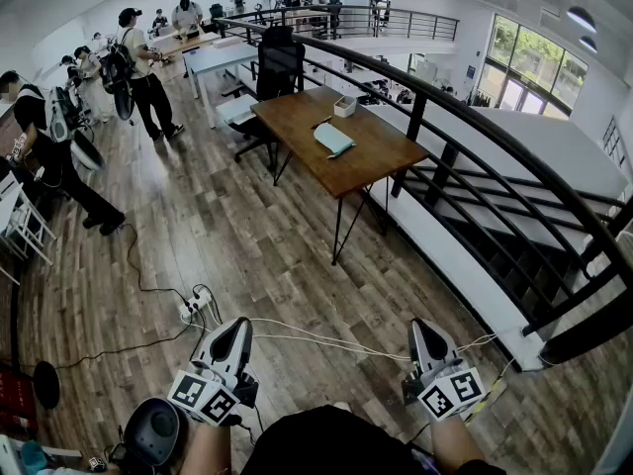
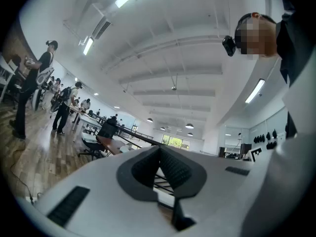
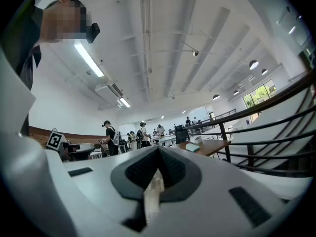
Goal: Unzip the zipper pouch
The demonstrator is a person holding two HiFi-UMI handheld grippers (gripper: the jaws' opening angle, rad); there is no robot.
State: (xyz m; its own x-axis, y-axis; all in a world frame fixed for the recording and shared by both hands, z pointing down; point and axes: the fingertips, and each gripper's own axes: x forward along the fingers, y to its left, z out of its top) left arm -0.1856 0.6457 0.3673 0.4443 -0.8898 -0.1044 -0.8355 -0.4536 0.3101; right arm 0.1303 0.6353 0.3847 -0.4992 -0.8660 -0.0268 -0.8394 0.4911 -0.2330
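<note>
We hold the left gripper [image 1: 235,327] and right gripper [image 1: 425,329] at 6 o'clock — jaws closed and empty. The pouch [image 1: 333,139] lies on the counter [image 1: 381,156] at 12 o'clock.

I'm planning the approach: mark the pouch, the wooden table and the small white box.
pouch [image 1: 333,139], head view, middle of its light-blue body.
wooden table [image 1: 381,154], head view, bare top beside the pouch.
white box [image 1: 344,106], head view, its side.

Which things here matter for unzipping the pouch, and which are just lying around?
For the job: pouch, lying on the wooden table; left tongs and right tongs, both shut and empty.

Just lying about: white box, office chair, power strip, railing.
</note>
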